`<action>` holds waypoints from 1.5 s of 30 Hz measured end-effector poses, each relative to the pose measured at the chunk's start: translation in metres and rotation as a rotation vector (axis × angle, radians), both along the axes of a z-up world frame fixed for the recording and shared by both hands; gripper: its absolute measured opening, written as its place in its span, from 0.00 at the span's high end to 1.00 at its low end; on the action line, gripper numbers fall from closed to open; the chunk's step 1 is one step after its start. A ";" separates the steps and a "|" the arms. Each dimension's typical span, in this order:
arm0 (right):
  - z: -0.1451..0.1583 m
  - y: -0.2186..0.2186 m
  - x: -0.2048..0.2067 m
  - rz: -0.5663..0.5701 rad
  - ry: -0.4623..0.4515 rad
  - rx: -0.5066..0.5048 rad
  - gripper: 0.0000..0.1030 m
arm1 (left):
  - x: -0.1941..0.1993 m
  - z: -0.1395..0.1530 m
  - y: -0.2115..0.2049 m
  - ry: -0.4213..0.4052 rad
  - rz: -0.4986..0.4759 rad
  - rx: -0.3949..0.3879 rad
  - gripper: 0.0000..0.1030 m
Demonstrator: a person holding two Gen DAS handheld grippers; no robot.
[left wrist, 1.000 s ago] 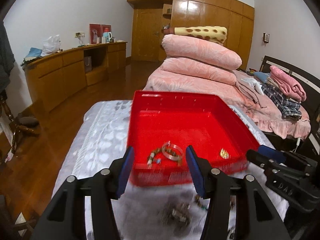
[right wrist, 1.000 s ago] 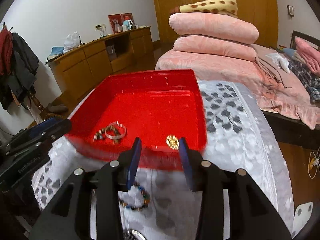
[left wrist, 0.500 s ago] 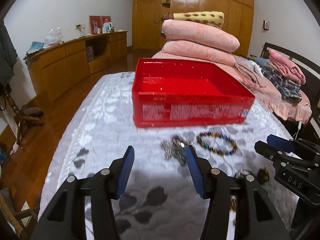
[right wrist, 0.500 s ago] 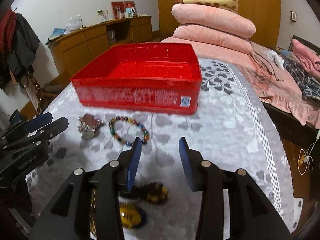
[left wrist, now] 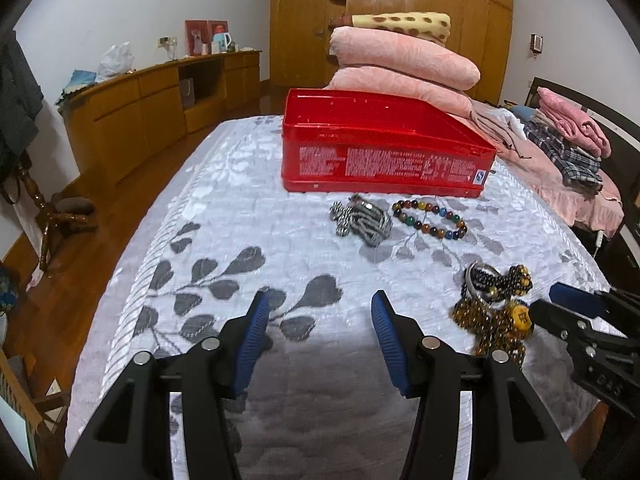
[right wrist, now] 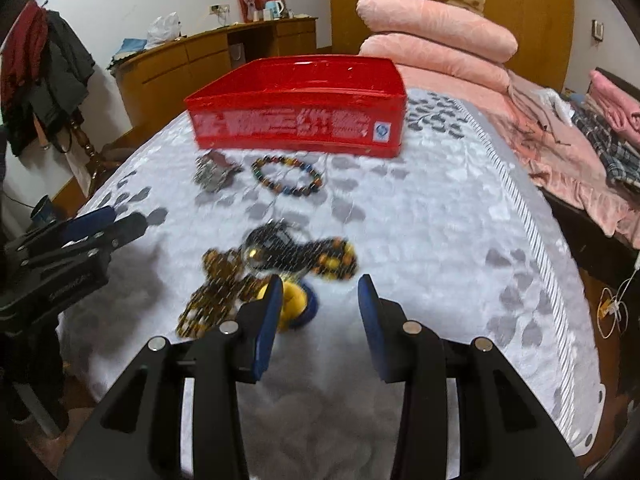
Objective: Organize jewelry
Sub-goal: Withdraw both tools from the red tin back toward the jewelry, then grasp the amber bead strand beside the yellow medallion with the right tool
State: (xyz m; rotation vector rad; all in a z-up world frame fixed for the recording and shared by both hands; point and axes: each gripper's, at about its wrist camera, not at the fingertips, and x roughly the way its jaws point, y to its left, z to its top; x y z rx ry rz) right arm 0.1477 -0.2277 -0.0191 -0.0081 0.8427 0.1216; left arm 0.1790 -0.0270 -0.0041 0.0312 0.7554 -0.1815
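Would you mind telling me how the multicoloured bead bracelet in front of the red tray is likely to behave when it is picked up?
The bracelet is separate round beads in a loop, so it will probably sag rather than hold its ring shape. The glossy beads look slippery; pinching only one may let it slide out. It lies flat on the soft quilt, so a push would likely drag it, not roll it.

pink pillows (left wrist: 404, 64) on bed, wood cabinet (left wrist: 140, 120) by wall

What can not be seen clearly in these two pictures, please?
- Inside of the red box: both wrist views are too low; its near wall hides the bottom.
- Heap of dark and yellow beads: blurred in the right wrist view, partly behind the right gripper; separate pieces cannot be counted.
- White print on the box: too small.
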 end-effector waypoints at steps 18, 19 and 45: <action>0.000 0.049 -0.017 0.138 0.036 0.037 0.69 | -0.019 -0.001 0.023 -0.003 0.052 0.007 0.49; 0.001 0.051 -0.016 0.140 0.037 0.030 0.69 | -0.019 -0.001 0.024 -0.004 0.052 0.004 0.49; -0.012 0.054 0.019 0.104 0.071 0.017 0.79 | -0.009 -0.005 0.031 0.013 0.048 -0.020 0.49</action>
